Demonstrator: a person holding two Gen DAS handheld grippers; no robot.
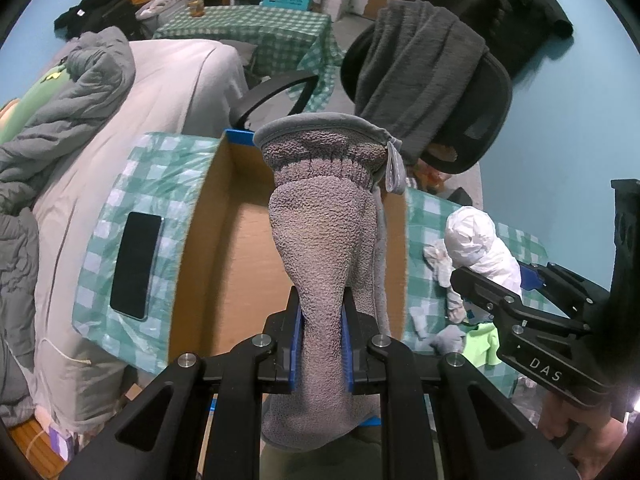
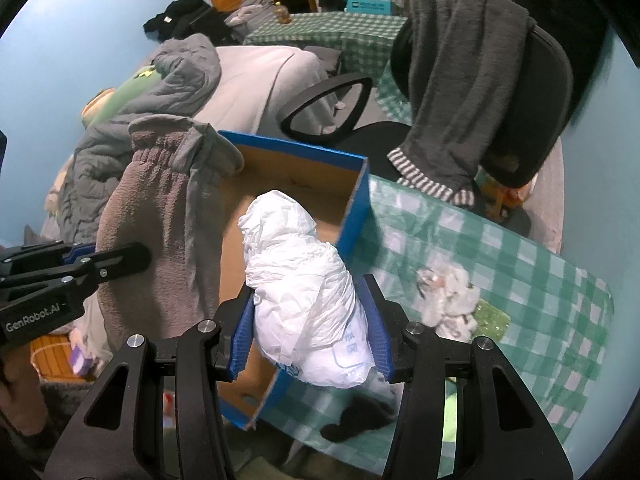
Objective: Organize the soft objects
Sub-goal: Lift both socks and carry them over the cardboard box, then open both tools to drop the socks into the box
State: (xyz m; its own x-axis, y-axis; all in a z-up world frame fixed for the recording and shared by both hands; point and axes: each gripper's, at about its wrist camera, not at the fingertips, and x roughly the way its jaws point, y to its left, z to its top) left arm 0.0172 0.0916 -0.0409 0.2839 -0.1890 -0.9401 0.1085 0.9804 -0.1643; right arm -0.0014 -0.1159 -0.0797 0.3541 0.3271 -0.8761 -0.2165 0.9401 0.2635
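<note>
My left gripper (image 1: 322,344) is shut on a fuzzy grey mitten (image 1: 324,240), which hangs over the open cardboard box (image 1: 224,280) with blue outer walls. The same mitten (image 2: 160,216) shows at the left of the right wrist view, pinched by the left gripper (image 2: 136,258). My right gripper (image 2: 312,332) is shut on a crumpled white plastic bundle (image 2: 300,280), held above the box's (image 2: 320,168) right wall. In the left wrist view the white bundle (image 1: 480,240) and right gripper (image 1: 492,296) appear at the right.
A green checked tablecloth (image 2: 500,260) carries a small pale rag pile (image 2: 448,296), a green cloth (image 1: 484,344) and a dark item (image 2: 360,416). A phone (image 1: 136,264) lies left of the box. An office chair (image 2: 532,100) draped with a grey garment (image 2: 460,80) stands behind. Bedding (image 1: 140,120) lies at left.
</note>
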